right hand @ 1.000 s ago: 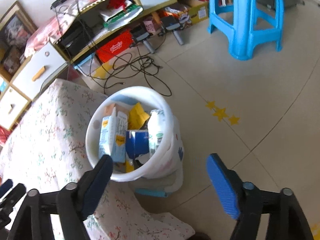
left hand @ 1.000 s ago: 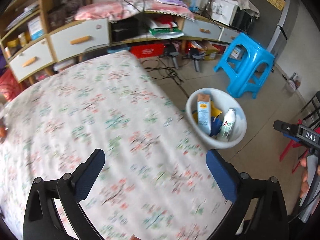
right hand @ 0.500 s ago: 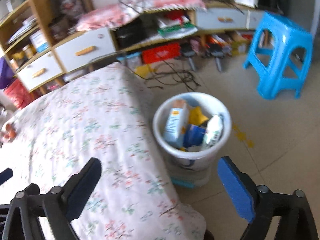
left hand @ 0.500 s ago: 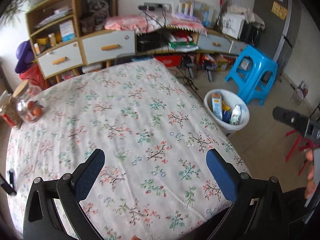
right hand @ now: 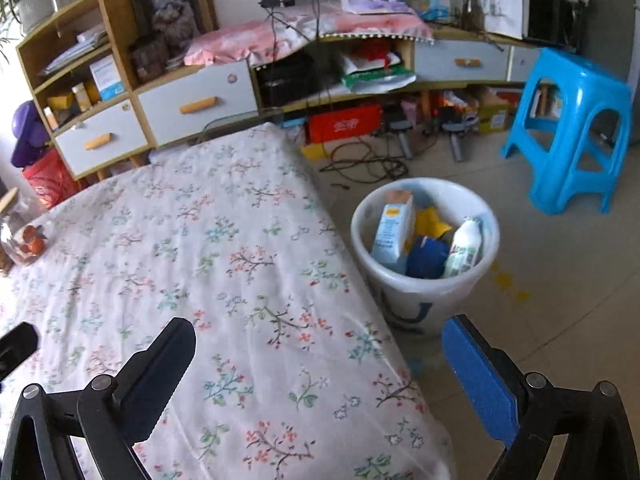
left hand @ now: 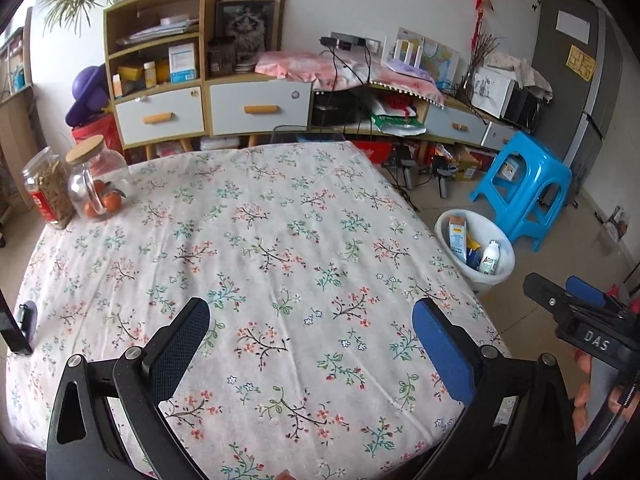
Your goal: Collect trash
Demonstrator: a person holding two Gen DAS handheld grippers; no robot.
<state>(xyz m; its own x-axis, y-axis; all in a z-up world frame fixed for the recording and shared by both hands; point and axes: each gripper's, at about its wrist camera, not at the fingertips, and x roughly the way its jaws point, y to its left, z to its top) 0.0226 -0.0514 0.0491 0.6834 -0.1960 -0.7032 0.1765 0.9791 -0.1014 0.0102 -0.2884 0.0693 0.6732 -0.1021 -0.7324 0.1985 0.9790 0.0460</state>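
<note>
A white bin stands on the floor right of the table; it also shows in the left wrist view. In it are a carton, a white bottle, a blue wrapper and a yellow piece. My left gripper is open and empty above the near part of the floral tablecloth. My right gripper is open and empty over the table's right edge, short of the bin. The right gripper's body shows at the right of the left wrist view.
Two glass jars stand at the table's far left. A dark phone lies at its left edge. A blue stool stands beyond the bin. Cables lie on the floor. Cabinets with drawers line the wall.
Both grippers have pulled back and up from the bin toward the near side of the table. Both stay open and empty. The whole tabletop and the jars have come into view.
</note>
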